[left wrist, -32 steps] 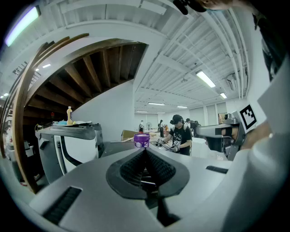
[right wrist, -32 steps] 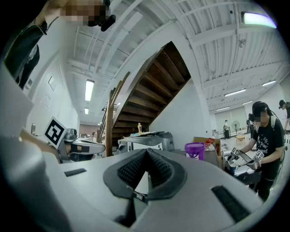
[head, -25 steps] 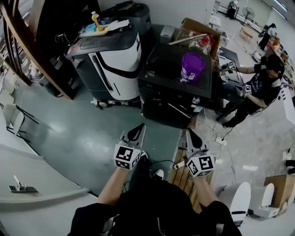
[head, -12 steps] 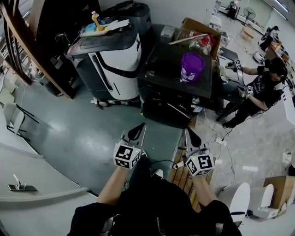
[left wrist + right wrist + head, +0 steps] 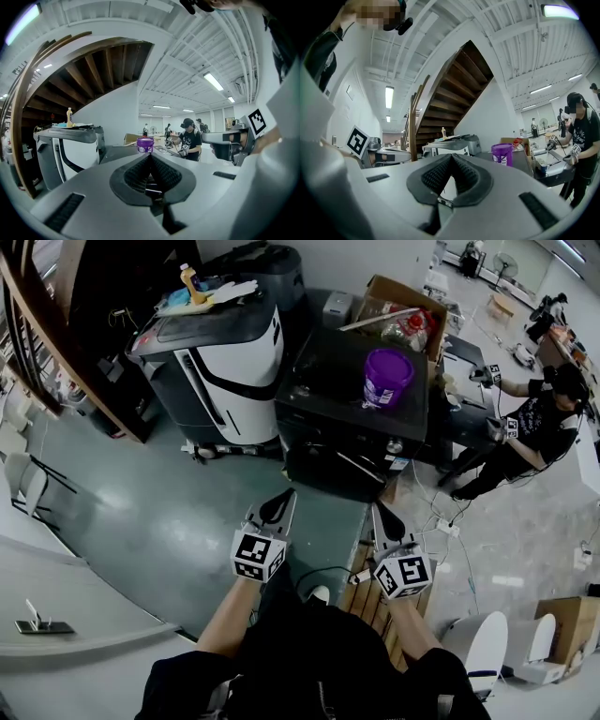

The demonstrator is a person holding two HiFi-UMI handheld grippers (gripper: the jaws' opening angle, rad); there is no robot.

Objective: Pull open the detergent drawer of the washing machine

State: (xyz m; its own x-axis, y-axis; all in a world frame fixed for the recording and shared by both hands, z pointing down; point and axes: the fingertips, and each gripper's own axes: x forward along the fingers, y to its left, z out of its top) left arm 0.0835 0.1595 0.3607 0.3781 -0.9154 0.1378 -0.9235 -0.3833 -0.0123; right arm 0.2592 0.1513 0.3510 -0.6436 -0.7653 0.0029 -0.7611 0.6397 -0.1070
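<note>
The black washing machine (image 5: 352,395) stands in the middle of the head view, with a purple bucket (image 5: 386,375) on its lid. Its front panel (image 5: 345,463) faces me; I cannot make out the detergent drawer on it. My left gripper (image 5: 277,507) is held close to my body, well short of the machine, jaws shut and empty. My right gripper (image 5: 386,518) hangs beside it, also shut with nothing in it. In the left gripper view the pads (image 5: 140,171) meet under the bucket (image 5: 145,144). The right gripper view shows the bucket (image 5: 502,153) to the right of the jaws.
A white and black machine (image 5: 225,352) stands left of the washer, a bottle (image 5: 192,282) on top. Behind are a cardboard box (image 5: 403,310) and a person (image 5: 534,427) with grippers. Cables (image 5: 450,521) and a wooden pallet (image 5: 370,601) lie by my feet. A staircase (image 5: 37,343) rises at left.
Neither gripper has moved noticeably. The person at the right has shifted their hands a little.
</note>
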